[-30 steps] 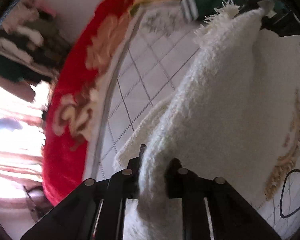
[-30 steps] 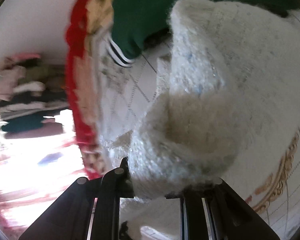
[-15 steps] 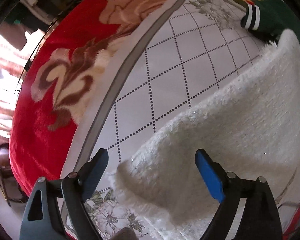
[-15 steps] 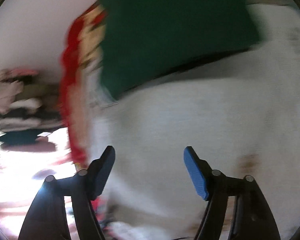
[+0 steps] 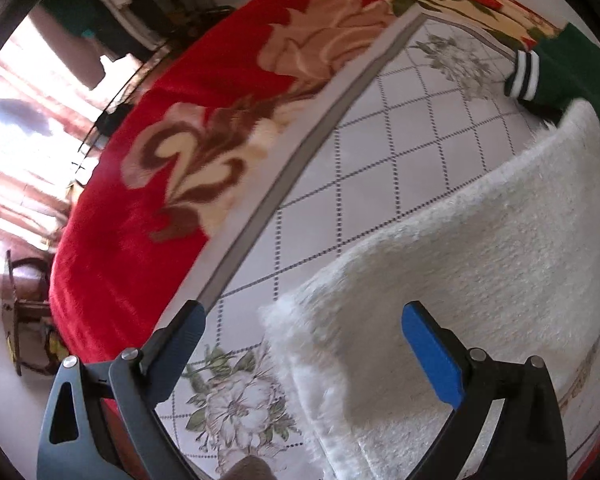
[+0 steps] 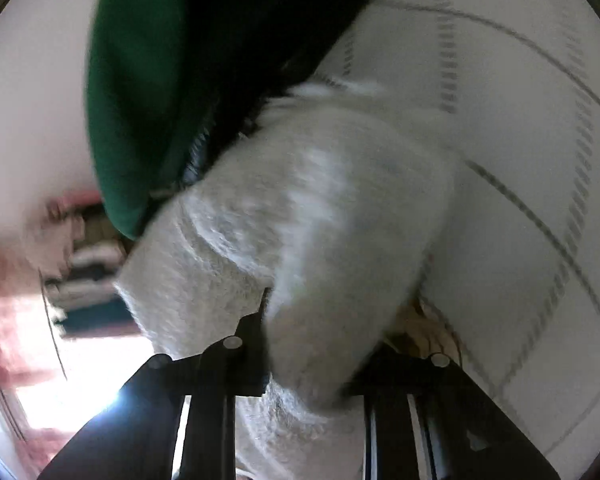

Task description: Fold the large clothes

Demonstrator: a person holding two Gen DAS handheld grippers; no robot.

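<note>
A fluffy white long-pile knitted garment (image 5: 480, 280) is laid on the bed, over a pale quilted bedspread (image 5: 380, 168) printed with a dotted diamond grid and flowers, beside a plush red blanket (image 5: 148, 216) with beige floral motifs. The left gripper (image 5: 304, 344) is spread wide and opening, its blue-padded fingers (image 5: 432, 356) poised above the garment's folded corner without pressing it. The right gripper (image 6: 304, 344) is narrowing on a bunched fold of the white garment (image 6: 320, 220), next to a dark green garment (image 6: 148, 80).
</note>
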